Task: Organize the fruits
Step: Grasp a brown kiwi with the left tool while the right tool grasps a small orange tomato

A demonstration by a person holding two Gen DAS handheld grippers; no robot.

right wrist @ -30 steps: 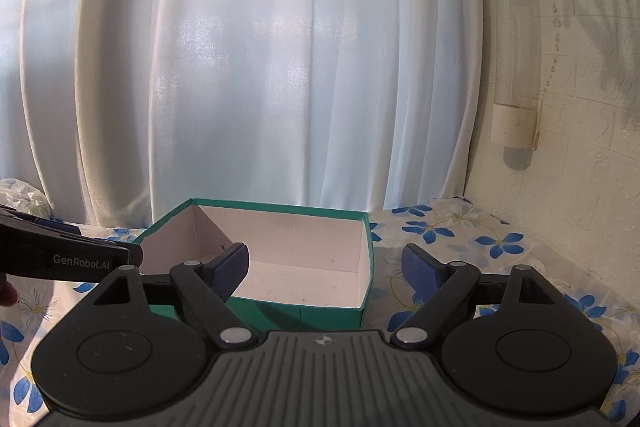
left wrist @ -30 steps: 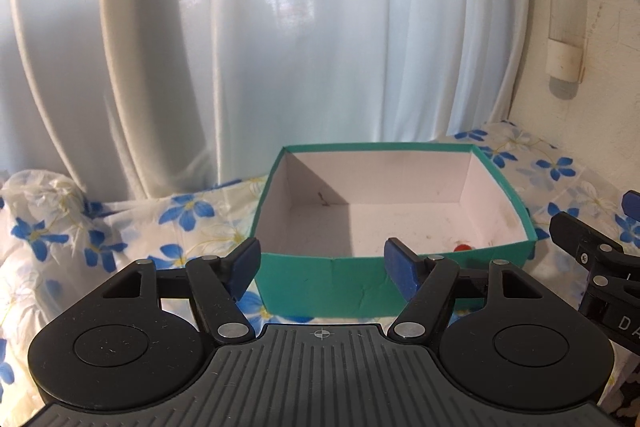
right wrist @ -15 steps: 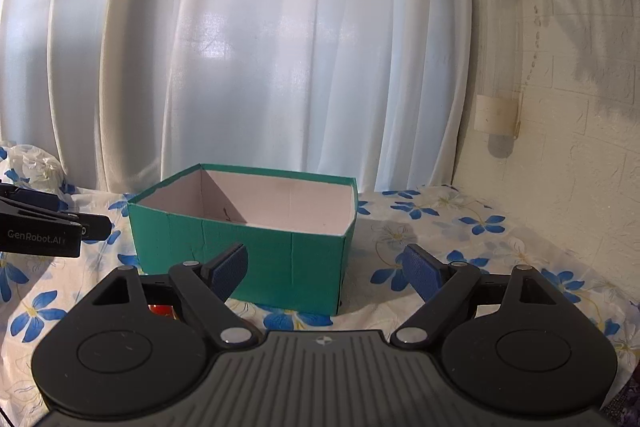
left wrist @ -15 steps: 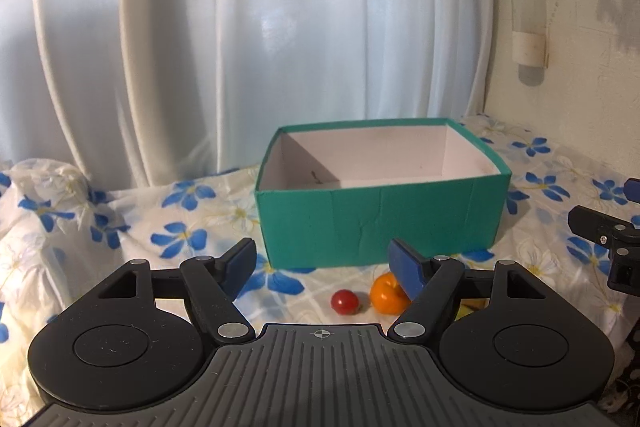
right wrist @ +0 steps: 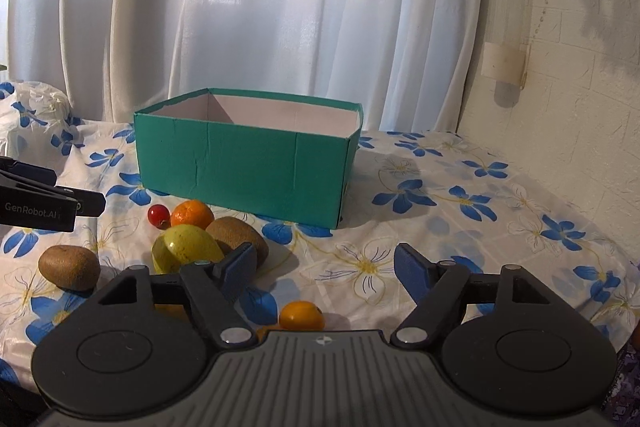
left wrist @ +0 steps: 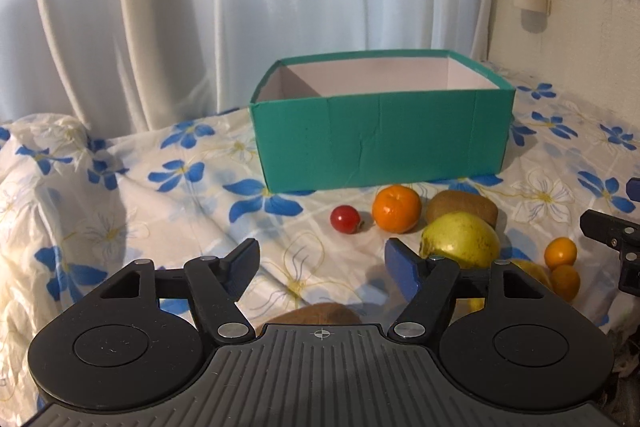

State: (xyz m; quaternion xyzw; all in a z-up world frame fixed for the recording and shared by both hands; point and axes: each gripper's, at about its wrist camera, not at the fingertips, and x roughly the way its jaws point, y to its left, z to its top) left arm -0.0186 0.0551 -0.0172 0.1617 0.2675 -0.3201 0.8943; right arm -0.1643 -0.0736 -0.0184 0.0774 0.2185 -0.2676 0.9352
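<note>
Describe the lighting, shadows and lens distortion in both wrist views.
Left wrist view: backlit by the bright curtain; the green box front is shaded; fisheye bends the curtain folds. Right wrist view: same backlight, glare on the curtain, dark shadows on the brick wall at right; the box casts a short shadow onto the floral cloth; corners vignette.

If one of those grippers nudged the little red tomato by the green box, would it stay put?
Probably not. The red tomato looks round and glossy, so it would likely roll across the cloth, perhaps slipping from the pads. It seems small, likely light.
</note>
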